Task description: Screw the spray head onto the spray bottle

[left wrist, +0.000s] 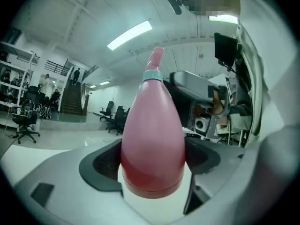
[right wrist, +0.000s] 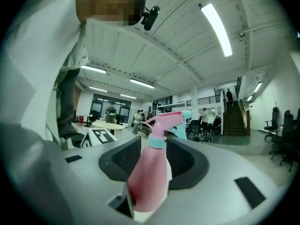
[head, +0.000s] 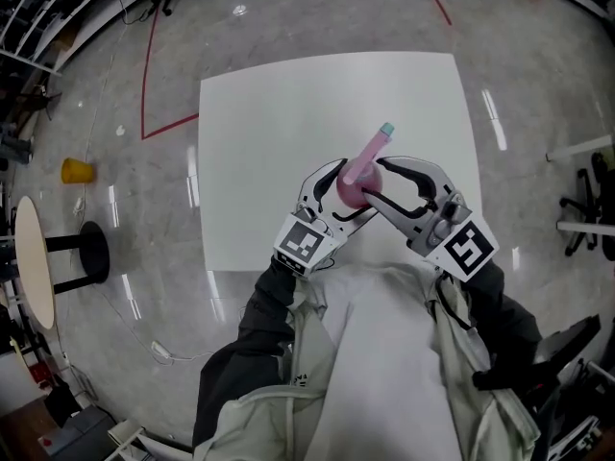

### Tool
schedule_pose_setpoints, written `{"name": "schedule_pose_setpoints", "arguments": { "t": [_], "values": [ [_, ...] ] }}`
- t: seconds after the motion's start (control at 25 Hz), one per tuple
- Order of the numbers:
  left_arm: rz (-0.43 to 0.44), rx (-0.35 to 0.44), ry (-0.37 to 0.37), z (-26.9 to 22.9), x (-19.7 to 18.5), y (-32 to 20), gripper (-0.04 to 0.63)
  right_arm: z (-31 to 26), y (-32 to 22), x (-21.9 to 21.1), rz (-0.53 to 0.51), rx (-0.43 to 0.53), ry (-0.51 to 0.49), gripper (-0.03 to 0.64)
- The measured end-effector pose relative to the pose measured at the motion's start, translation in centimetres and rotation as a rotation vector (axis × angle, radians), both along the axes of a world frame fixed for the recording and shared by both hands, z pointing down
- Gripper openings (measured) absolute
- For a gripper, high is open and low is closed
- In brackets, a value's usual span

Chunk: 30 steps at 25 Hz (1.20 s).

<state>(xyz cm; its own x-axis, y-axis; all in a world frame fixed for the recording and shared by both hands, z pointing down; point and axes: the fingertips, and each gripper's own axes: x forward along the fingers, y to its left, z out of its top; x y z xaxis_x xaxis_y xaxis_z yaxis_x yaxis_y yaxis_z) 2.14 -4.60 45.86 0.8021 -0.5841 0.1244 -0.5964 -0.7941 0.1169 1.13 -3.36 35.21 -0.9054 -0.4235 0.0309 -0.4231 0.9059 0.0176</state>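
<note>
A pink spray bottle [head: 359,179] with its pink spray head [head: 377,142] and teal nozzle on top is held in the air over the near edge of the white table [head: 288,113]. It tilts away from me. My left gripper [head: 343,196] is shut on the bottle's wide base [left wrist: 152,144], jaws spread broadly around it. My right gripper [head: 378,184] comes in from the right and is shut on the bottle's body [right wrist: 149,175], just below the teal collar [right wrist: 156,142]. The spray head [right wrist: 166,120] sits on the neck; the thread is hidden.
The bare white tabletop stretches beyond the bottle. On the floor to the left stand a yellow cup [head: 77,171], a round side table [head: 31,257] and a black stool [head: 94,253]. Red tape [head: 152,65] marks the floor. Office chairs [head: 586,209] stand at the right.
</note>
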Motion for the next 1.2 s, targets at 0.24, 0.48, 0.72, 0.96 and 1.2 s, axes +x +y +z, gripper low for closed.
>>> {"name": "schedule_pose_setpoints", "arguments": {
  "t": [0.24,0.48,0.72,0.96,1.2],
  "values": [
    [0.154,0.014,0.029,-2.0,-0.8,1.2,0.419,-2.7,-1.3,2.7,-0.048,-0.001,-0.082,0.271],
    [0.217,0.011,-0.027,-1.1,1.1,2.3,0.419,-3.5,-0.4,1.5,-0.206,0.002,-0.068,0.286],
    [0.068,-0.027,-0.047,0.0,-1.0,0.0,0.417,-3.0,-1.3,1.3,-0.073,-0.012,-0.059,0.1],
    [-0.011,-0.081,-0.118,0.7,-1.0,-0.7,0.417,-3.1,-0.9,1.0,0.094,-0.023,-0.027,0.1],
    [0.069,-0.039,-0.111,-0.4,-0.6,-0.2,0.417,-2.5,-0.7,0.6,0.052,-0.032,0.011,0.121]
  ]
}}
